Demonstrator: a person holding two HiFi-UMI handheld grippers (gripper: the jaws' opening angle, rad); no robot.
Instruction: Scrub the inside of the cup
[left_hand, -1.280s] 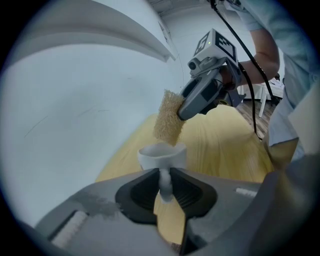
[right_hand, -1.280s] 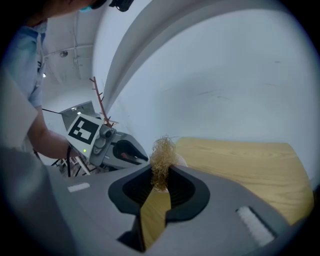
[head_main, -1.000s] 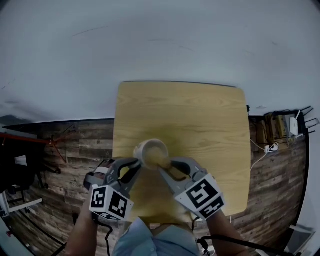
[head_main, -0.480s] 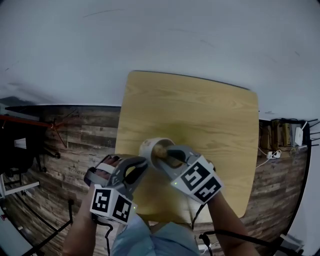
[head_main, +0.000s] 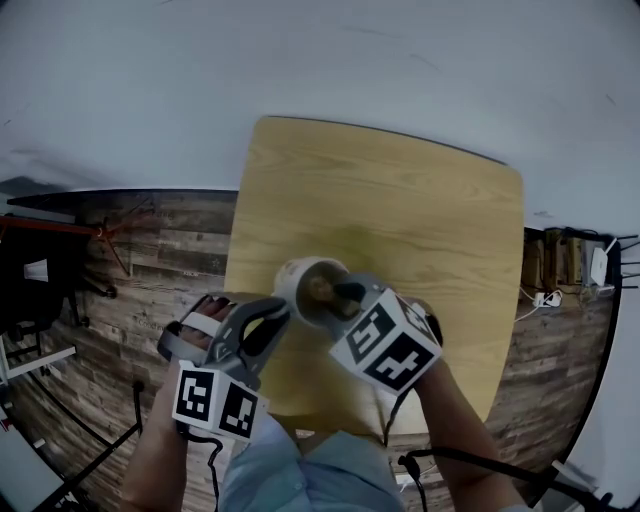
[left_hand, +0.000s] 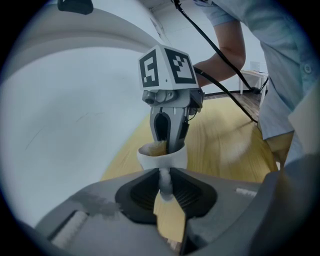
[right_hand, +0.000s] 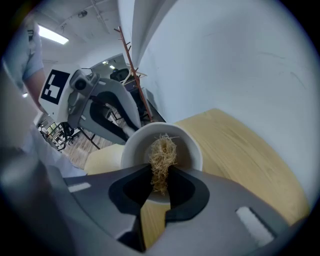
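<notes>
The white cup (head_main: 289, 279) sits over the near half of the wooden counter (head_main: 400, 200), between the two grippers, its mouth turned up and a little toward the right gripper (head_main: 338, 296). Whether its base rests on the counter or hangs just above it is hard to tell from these angles.

The left gripper (left_hand: 165, 178) is clenched on the cup's thin white handle (left_hand: 164, 181), which stands upright between the two pads. The cup body (left_hand: 170, 160) lies just beyond the fingertips. In the head view this gripper (head_main: 277, 313) comes at the cup from the person's left side.

The right gripper (right_hand: 160, 173) is clamped on a tuft of tan, fibrous scrubber (right_hand: 162, 150). The tuft sticks out past the fingertips and lies inside the cup (right_hand: 192, 145), against its inner wall. From the left gripper view, the right gripper's jaws reach down over the rim into the cup's mouth.
</notes>
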